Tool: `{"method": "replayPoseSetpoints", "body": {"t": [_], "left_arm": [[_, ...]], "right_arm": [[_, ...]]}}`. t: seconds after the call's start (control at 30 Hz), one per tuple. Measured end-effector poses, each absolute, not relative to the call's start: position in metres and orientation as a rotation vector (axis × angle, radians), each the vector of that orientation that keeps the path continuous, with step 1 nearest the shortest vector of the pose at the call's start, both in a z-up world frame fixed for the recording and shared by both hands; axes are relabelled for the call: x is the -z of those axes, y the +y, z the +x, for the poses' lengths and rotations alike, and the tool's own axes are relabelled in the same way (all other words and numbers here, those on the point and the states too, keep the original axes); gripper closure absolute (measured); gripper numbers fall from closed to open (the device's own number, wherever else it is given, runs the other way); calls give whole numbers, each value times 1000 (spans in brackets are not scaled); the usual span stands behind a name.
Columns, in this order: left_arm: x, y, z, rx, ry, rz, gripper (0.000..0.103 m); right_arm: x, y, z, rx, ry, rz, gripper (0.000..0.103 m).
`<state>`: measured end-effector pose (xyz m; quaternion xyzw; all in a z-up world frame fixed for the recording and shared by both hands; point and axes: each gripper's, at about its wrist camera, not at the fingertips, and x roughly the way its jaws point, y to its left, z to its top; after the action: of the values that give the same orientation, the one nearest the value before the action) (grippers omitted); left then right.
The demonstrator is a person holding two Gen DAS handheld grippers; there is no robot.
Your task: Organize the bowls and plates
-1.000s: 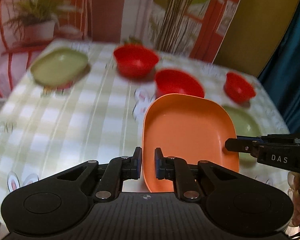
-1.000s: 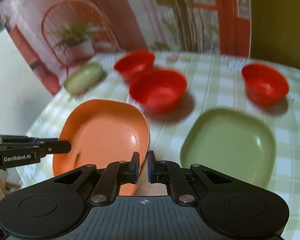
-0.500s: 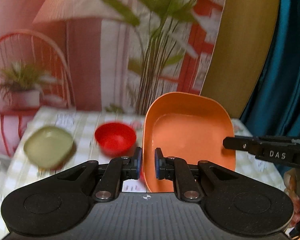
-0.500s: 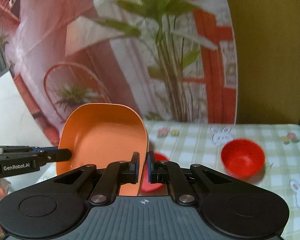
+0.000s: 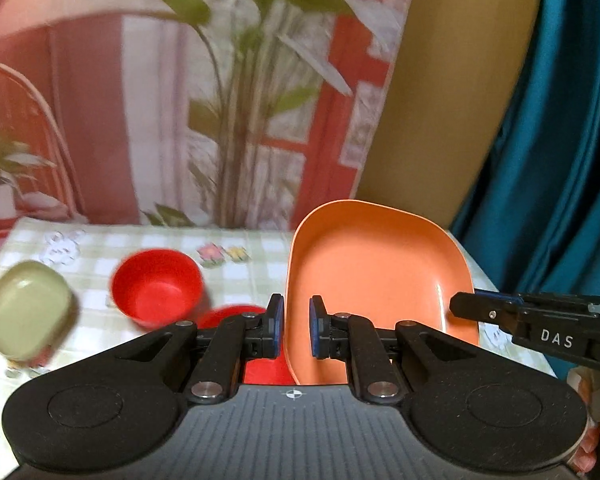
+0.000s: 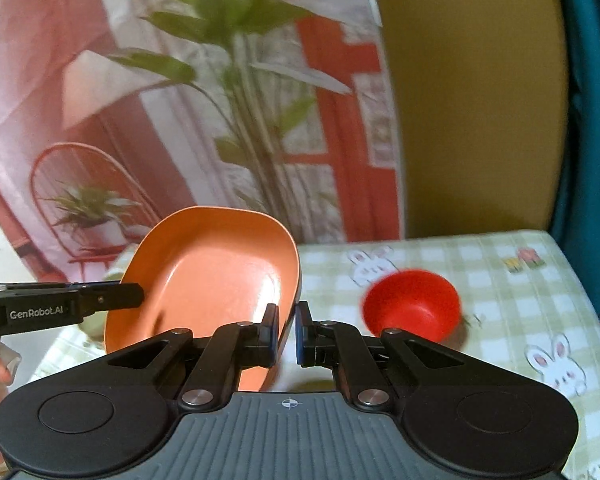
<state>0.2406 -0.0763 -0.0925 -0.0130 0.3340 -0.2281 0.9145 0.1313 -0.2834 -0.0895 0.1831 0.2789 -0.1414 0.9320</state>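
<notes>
Left wrist view shows the orange plate (image 5: pixel 372 280), squarish with rounded corners, tilted up above the checked worktop (image 5: pixel 236 276). The left gripper (image 5: pixel 296 332) has its fingers clamped on the plate's left rim; the right gripper (image 6: pixel 287 330) pinches the opposite rim. Two red bowls (image 5: pixel 156 288) and a green plate (image 5: pixel 24 316) lie below, clear of it.

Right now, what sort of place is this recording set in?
Probably a staged home dining corner: a table under a green-checked cloth with bunny prints, red plastic bowls, and a printed backdrop of plants and a chair.
</notes>
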Motion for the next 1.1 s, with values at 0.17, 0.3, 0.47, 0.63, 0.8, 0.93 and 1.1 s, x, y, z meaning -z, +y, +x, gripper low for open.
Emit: {"method": "replayPoseSetpoints", "body": {"t": [0.17,0.3,0.47,0.63,0.8,0.93,1.1], "left_arm": [[123,-98,244,500,763,-9,89],[138,-111,246,498,794,27,89],[149,-121,245,524,822,56,89],[164,-132,242,538,863,83,89],[171,-135,243,544,892,93,89],[176,-137,242,542,907,106,89],[183,-138,242,540,933,112,89]], "right_arm": [[114,-299,121,338,620,404,95],[132,-310,117,360,647,451,95],[146,-321,106,366,658,510,95],[160,-324,98,383,692,526,95],[169,-325,97,395,718,531,95],[174,-321,98,397,740,517,94],[181,-319,99,397,771,512,94]]}}
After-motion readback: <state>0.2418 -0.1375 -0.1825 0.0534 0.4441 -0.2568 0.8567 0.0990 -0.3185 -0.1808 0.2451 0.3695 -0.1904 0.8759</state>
